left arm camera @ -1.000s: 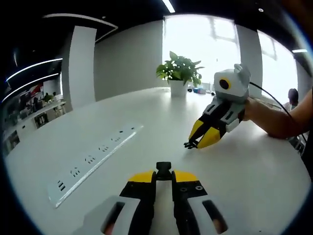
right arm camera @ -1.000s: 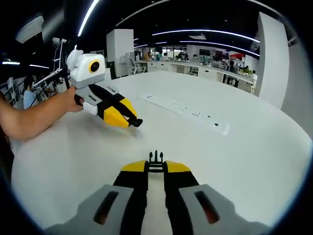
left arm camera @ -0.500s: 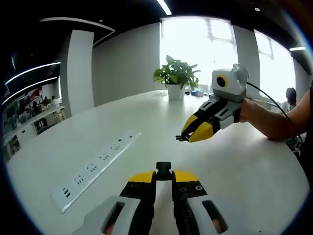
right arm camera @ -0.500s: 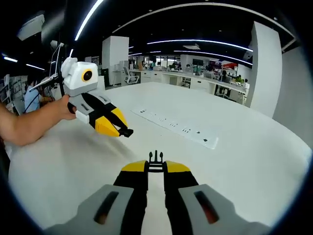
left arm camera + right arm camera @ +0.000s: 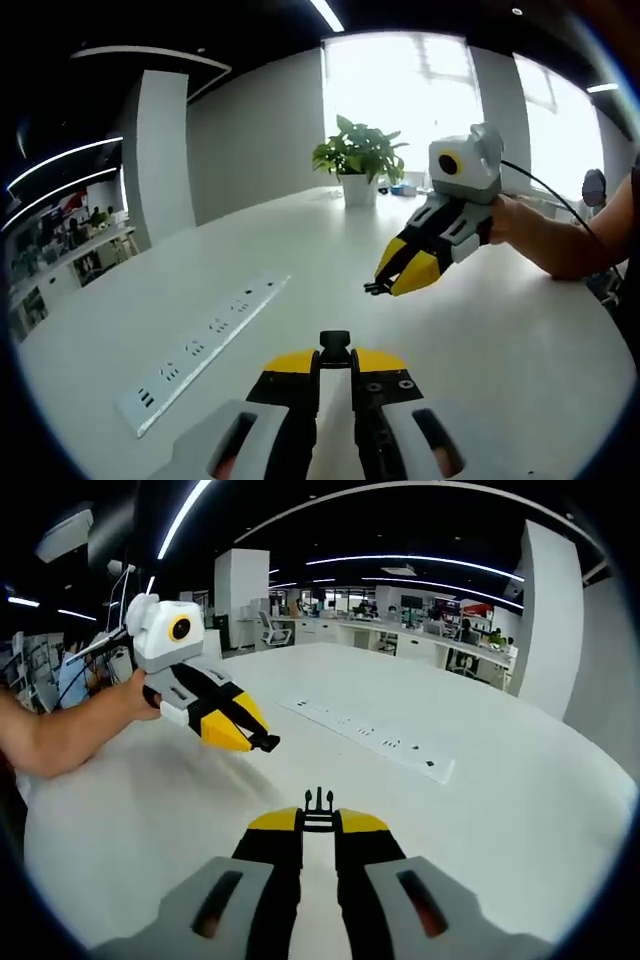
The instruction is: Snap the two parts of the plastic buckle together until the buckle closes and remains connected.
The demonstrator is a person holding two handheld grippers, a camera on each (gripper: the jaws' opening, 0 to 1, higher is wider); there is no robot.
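I have one buckle half pinched in each tong, and both are lifted clear of the white table (image 5: 520,330). The socket half (image 5: 335,342) sits at the tips of my left gripper (image 5: 335,358), jaws clenched on it so only its dark end pokes out. The pronged half (image 5: 318,802) is clamped the same way in my right gripper (image 5: 318,825), its three tines pointing forward past the yellow jaw tips. In the left gripper view my right gripper (image 5: 392,287) hangs up and to the right, well apart from the socket; in the right gripper view my left gripper (image 5: 262,742) hovers to the upper left, again well apart.

The halves are not yet facing each other, so I judge the mating has yet to begin. The main risk is misalignment: if I bring them together at an angle, the tines could jam against the socket mouth rather than slide in, and pushing harder could twist a half out of my jaws. Each piece is held by a small bite, so a slip could drop it onto the table. I can't tell how far the socket's opening is turned, since it is tiny in both views. A power strip (image 5: 205,340) lies off to one side, out of the way.
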